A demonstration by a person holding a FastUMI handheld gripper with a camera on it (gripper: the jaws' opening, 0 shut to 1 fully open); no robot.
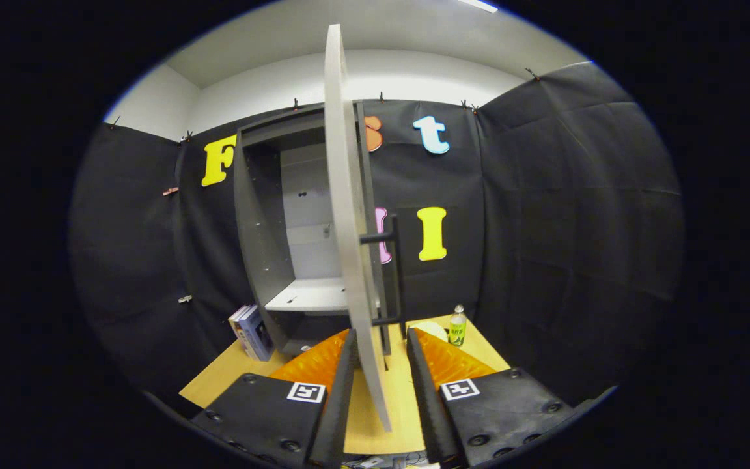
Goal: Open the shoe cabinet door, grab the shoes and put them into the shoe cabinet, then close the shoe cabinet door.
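The shoe cabinet [271,228] stands on the table [219,378] with its door [349,215] swung wide open, edge-on to the tool [380,355]. The tool's fingers are spread apart, released — the door's lower edge runs between them, and whether either touches it I cannot tell. The door's dark handle [396,273] sits on its right face. Books [251,332] lean left of the cabinet — a bottle [458,326] stands to its right.

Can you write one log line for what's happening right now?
door: open, edge-on between fingers | gripper: open, straddling door | shelf: bare | handle: untouched
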